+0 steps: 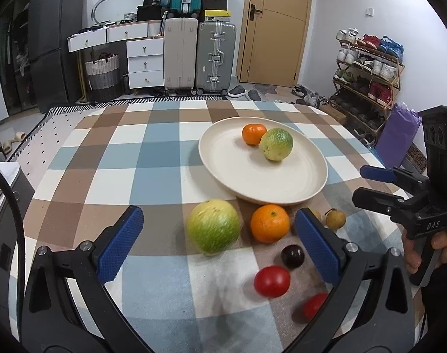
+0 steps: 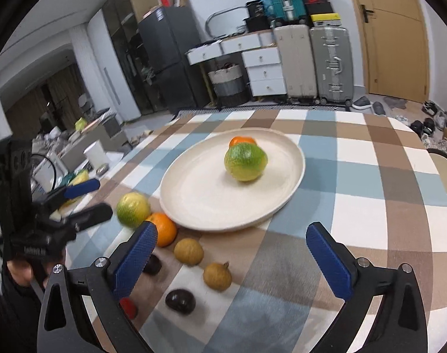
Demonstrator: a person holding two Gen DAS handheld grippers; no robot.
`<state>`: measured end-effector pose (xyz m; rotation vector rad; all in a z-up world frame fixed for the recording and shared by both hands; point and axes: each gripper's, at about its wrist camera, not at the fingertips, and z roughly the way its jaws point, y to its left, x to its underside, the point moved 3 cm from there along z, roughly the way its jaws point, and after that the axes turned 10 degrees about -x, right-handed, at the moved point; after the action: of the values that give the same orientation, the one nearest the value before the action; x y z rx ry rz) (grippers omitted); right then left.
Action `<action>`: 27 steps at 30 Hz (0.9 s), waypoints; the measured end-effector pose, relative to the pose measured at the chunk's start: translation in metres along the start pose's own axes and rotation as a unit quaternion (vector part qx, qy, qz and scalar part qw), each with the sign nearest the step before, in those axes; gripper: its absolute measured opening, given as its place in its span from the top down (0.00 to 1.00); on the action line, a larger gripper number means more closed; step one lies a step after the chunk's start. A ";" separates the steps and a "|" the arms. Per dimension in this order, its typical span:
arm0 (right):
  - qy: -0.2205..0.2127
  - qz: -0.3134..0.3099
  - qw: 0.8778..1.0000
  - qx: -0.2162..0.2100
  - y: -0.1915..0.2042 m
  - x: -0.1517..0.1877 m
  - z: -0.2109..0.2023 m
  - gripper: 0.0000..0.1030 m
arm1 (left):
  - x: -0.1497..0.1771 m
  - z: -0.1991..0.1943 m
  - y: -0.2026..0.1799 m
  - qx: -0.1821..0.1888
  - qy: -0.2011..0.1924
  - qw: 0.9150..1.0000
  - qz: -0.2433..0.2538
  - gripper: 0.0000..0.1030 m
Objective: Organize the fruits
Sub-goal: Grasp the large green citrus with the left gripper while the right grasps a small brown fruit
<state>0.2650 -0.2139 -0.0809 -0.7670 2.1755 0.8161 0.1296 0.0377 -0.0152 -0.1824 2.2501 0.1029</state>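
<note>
a: fruits, nearest row on the checked tablecloth point(image 1: 152, 153): two red tomatoes point(image 1: 272, 281), a dark plum point(image 1: 292, 256), then a green-yellow citrus point(image 1: 214, 225) with an orange point(image 1: 270, 223) just beside it on its right.

b: gripper state?

a: left gripper point(image 1: 220, 247) jaws spread wide, nothing clamped; the green-yellow citrus and orange lie on the cloth ahead, between the blue pads point(image 1: 120, 244). right gripper point(image 2: 238, 261) equally wide, empty, bare cloth between its fingers.

b: other loose items?

a: two brown round fruits point(image 2: 188, 250) and a second dark plum point(image 2: 180, 300), seen from the right wrist.

b: farther out?

a: cream plate point(image 1: 229, 158), its near rim just behind the orange. on it, a green citrus point(image 1: 276, 144) touching a small orange point(image 1: 253, 134) behind it.
</note>
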 end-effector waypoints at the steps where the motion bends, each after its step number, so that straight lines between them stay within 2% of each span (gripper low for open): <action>1: 0.004 -0.004 1.000 0.003 0.001 0.001 0.000 0.00 | 0.002 -0.003 0.003 -0.007 -0.005 1.000 0.000 0.00; 3: 0.010 -0.002 1.000 0.003 0.000 0.003 0.003 0.00 | 0.004 -0.005 0.009 -0.016 -0.006 1.000 -0.005 0.00; 11: 0.039 -0.001 0.999 0.008 0.000 0.011 0.014 0.00 | 0.012 0.004 0.021 -0.014 0.012 1.000 -0.025 0.00; 16: 0.050 -0.003 0.999 0.001 0.003 0.013 0.017 0.00 | 0.015 0.009 0.019 -0.015 0.021 0.999 -0.024 0.00; 27: 0.082 0.001 0.997 0.014 0.001 0.020 0.023 0.00 | 0.018 0.014 0.013 -0.023 0.024 0.999 -0.013 0.00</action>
<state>0.2615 -0.2019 -0.1089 -0.8445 2.3264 0.7457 0.1263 0.0507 -0.0380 -0.2412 2.2943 0.1375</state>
